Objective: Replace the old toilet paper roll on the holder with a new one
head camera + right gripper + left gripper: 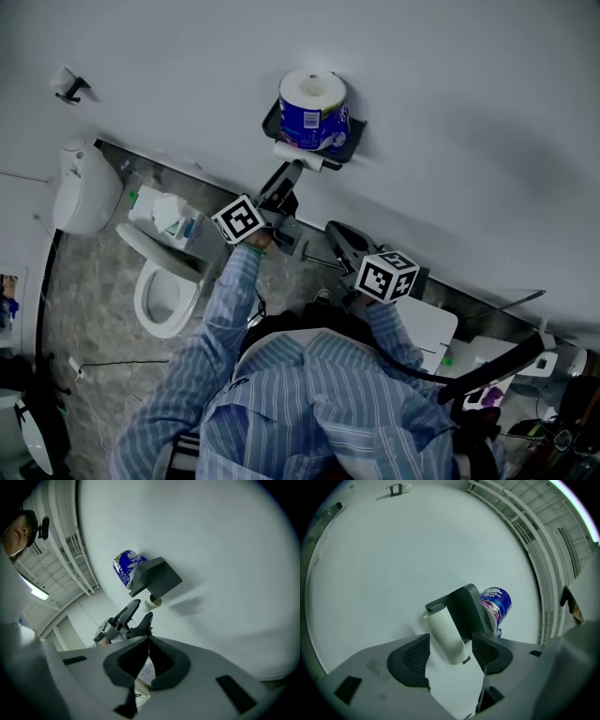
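Note:
A dark wall holder (349, 141) has a shelf on top. On it stands the new roll (312, 111), upright in its blue wrapper. Under the shelf hangs the thin old roll (298, 156) with a short tail of paper. My left gripper (289, 178) reaches up to it. In the left gripper view the old roll (447, 634) lies between the wide-open jaws, and the pads (415, 656) do not press on it. The new roll (497, 605) shows behind the holder (461, 605). My right gripper (333, 230) is shut and empty (149, 641), lower right of the holder (154, 576).
A toilet (169, 292) stands at the lower left, with a packet of tissues (167, 216) on its cistern. A white wall unit (80, 187) and a small hook (70, 86) are further left. A white box (429, 326) sits at the right by the wall.

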Motion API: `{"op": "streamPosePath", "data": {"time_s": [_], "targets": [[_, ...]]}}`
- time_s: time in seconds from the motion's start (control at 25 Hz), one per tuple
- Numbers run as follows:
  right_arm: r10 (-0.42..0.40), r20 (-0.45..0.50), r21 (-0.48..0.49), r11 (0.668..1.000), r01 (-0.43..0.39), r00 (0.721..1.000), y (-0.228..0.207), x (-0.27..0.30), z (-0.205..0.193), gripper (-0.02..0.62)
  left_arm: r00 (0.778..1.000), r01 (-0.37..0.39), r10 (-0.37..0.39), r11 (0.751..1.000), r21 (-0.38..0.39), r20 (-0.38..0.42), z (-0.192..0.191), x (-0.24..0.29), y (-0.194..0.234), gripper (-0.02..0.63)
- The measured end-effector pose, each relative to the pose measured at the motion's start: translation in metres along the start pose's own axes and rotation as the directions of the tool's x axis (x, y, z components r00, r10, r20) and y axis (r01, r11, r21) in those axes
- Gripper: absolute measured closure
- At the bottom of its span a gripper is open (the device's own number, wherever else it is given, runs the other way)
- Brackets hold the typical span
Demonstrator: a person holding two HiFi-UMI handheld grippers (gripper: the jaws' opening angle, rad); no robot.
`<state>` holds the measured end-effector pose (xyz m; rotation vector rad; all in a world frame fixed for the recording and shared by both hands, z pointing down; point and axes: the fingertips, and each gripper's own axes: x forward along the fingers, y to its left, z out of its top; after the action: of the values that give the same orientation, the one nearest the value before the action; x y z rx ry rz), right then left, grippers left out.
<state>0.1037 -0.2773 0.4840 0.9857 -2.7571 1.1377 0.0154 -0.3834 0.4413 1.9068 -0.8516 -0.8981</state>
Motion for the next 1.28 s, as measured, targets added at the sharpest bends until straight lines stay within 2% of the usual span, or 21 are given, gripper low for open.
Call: {"op": "streamPosePath", "data": {"time_s": [0.12, 0.28, 0.36, 0.52, 0.64, 0.8, 1.0, 1.12, 1.28], "targets": [[0.003, -0.005, 0.004, 1.000, -0.003, 1.000, -0.005, -0.001, 0.001, 0.591, 0.998, 0.041, -0.039, 0.997, -0.062, 0.039, 0.004, 0.008, -0.002, 0.350], [0.001, -0.005, 0.011, 1.000, -0.001, 1.000, -0.012, -0.004, 0.002, 0.591, 0.995, 0.056, -0.050, 0.996, -0.071, 0.084, 0.012, 0.017, -0.002, 0.350], [-0.004, -0.006, 0.013, 1.000, 0.004, 1.000, -0.015, -0.007, 0.002, 0.591, 0.995, 0.064, -0.057, 0.994, -0.086, 0.085, 0.013, 0.023, -0.001, 0.350], [-0.002, -0.008, 0.018, 1.000, 0.002, 1.000, -0.017, -0.010, 0.003, 0.591, 0.991, 0.118, -0.106, 0.977, -0.176, 0.076, 0.012, 0.027, -0.006, 0.356], [-0.013, 0.003, 0.023, 1.000, 0.012, 1.000, -0.021, -0.013, 0.006, 0.591, 0.989, 0.131, -0.116, 0.973, -0.192, 0.087, 0.011, 0.027, -0.004, 0.422], [-0.027, 0.015, 0.031, 0.999, 0.027, 1.000, -0.026, -0.016, 0.010, 0.591, 0.987, 0.153, -0.139, 0.963, -0.223, 0.078, 0.005, 0.026, -0.003, 0.425], [-0.043, 0.014, 0.047, 0.998, 0.043, 0.999, -0.034, -0.019, 0.006, 0.591, 0.989, 0.146, -0.139, 0.969, -0.201, 0.046, -0.004, 0.030, -0.008, 0.428], [-0.048, 0.012, 0.052, 0.998, 0.047, 0.999, -0.034, -0.021, 0.005, 0.591, 0.990, 0.137, -0.139, 0.975, -0.173, 0.001, -0.014, 0.034, -0.013, 0.430], [-0.061, 0.020, 0.053, 0.997, 0.060, 0.998, -0.035, -0.028, 0.006, 0.591, 0.985, 0.144, -0.157, 0.974, -0.175, -0.067, -0.037, 0.042, -0.021, 0.430]]}}
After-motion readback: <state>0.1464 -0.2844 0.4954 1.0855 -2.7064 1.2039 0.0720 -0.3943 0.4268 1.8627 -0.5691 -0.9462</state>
